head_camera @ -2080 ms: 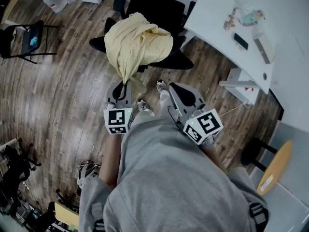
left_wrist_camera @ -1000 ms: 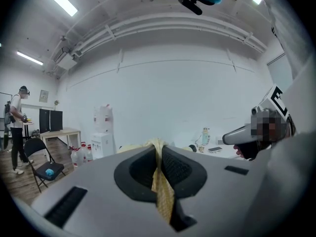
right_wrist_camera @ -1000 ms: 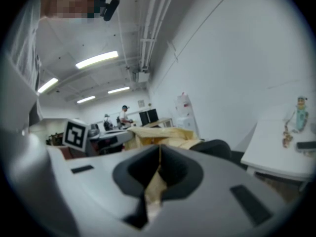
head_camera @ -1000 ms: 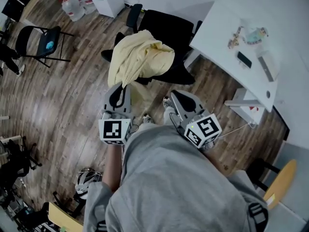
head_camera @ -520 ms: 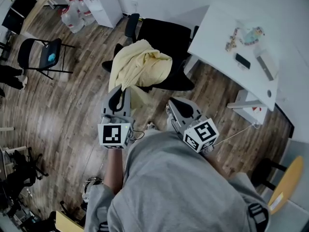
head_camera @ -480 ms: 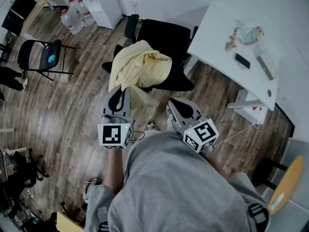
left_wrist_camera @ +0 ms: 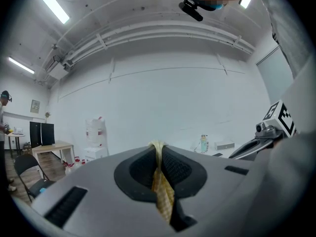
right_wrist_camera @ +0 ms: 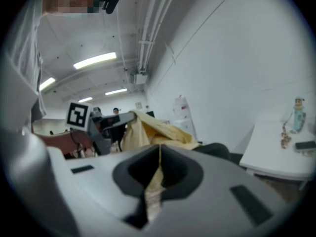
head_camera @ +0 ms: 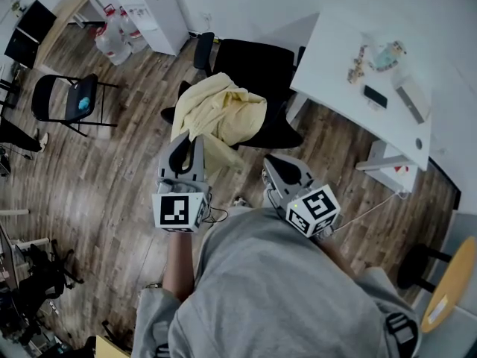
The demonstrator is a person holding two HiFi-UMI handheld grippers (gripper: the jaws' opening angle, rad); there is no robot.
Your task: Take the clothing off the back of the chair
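Yellow garment [head_camera: 220,114] draped over chair [head_camera: 257,62], stretched lengthwise toward left claw [head_camera: 187,139]

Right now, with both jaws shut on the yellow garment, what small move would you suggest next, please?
Probably lift both up and back: the left gripper and right gripper pinch the yellow garment, which lies draped over the black chair.

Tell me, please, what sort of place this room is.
Probably an office or lab workroom: a black office chair with yellow clothing on it, a white desk, and a water dispenser with spare bottles beside it.
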